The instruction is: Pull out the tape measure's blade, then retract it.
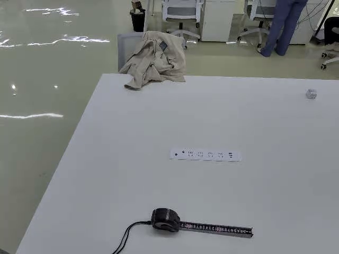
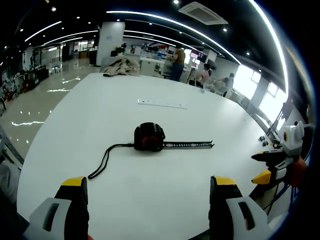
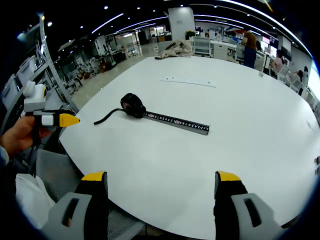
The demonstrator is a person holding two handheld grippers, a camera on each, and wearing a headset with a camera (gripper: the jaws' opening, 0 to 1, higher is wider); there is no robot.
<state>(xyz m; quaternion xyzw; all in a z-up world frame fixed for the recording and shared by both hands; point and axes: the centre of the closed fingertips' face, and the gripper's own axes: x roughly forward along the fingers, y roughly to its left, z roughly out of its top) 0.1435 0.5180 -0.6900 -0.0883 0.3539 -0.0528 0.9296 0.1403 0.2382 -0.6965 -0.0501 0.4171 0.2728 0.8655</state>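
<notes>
A black tape measure (image 1: pixel 165 219) lies near the front edge of the white table (image 1: pixel 159 121). Its blade (image 1: pixel 217 229) is pulled out a short way to the right and lies flat. A black wrist strap (image 1: pixel 124 238) trails off to the left. In the left gripper view the tape measure (image 2: pixel 149 136) is straight ahead, well beyond my open left gripper (image 2: pixel 148 181). In the right gripper view the tape measure (image 3: pixel 132 105) and blade (image 3: pixel 177 122) lie ahead and to the left of my open right gripper (image 3: pixel 161 176). Neither gripper touches anything.
A white power strip (image 1: pixel 205 155) lies flat mid-table. A beige jacket (image 1: pixel 153 61) hangs over a chair at the far edge. A small grey object (image 1: pixel 311 93) sits far right. A person (image 1: pixel 283 24) stands among office chairs beyond the table.
</notes>
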